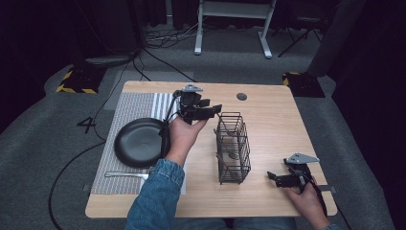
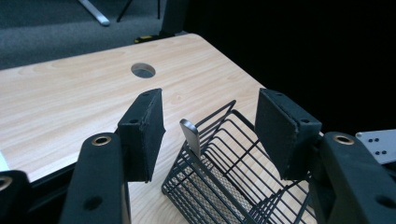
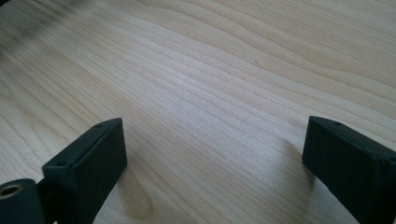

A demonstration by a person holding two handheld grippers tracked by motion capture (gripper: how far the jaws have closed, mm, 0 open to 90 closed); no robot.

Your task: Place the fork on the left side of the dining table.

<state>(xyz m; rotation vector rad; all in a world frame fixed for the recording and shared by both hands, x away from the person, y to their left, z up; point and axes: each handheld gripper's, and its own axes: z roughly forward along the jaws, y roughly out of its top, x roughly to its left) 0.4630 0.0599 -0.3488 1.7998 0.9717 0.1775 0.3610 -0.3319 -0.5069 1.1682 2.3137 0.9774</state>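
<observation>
A black wire basket [image 1: 233, 148] stands upright at the middle of the wooden table [image 1: 273, 115]. A metal utensil handle [image 2: 190, 133] leans against its near corner, inside the basket [image 2: 219, 186]. My left gripper [image 1: 213, 110] is held in the air just left of the basket's far end, open with nothing between its jaws. In the left gripper view the left gripper [image 2: 210, 121] looks down over the handle and the basket's rim. My right gripper [image 1: 275, 178] rests low near the table's front right, open. In its own view the right gripper [image 3: 215, 149] frames bare wood.
A black plate [image 1: 140, 142] lies on a striped placemat [image 1: 136, 108] at the left. A metal utensil [image 1: 127, 175] lies on the mat in front of the plate. A round cable hole [image 1: 242, 96] sits near the table's far edge.
</observation>
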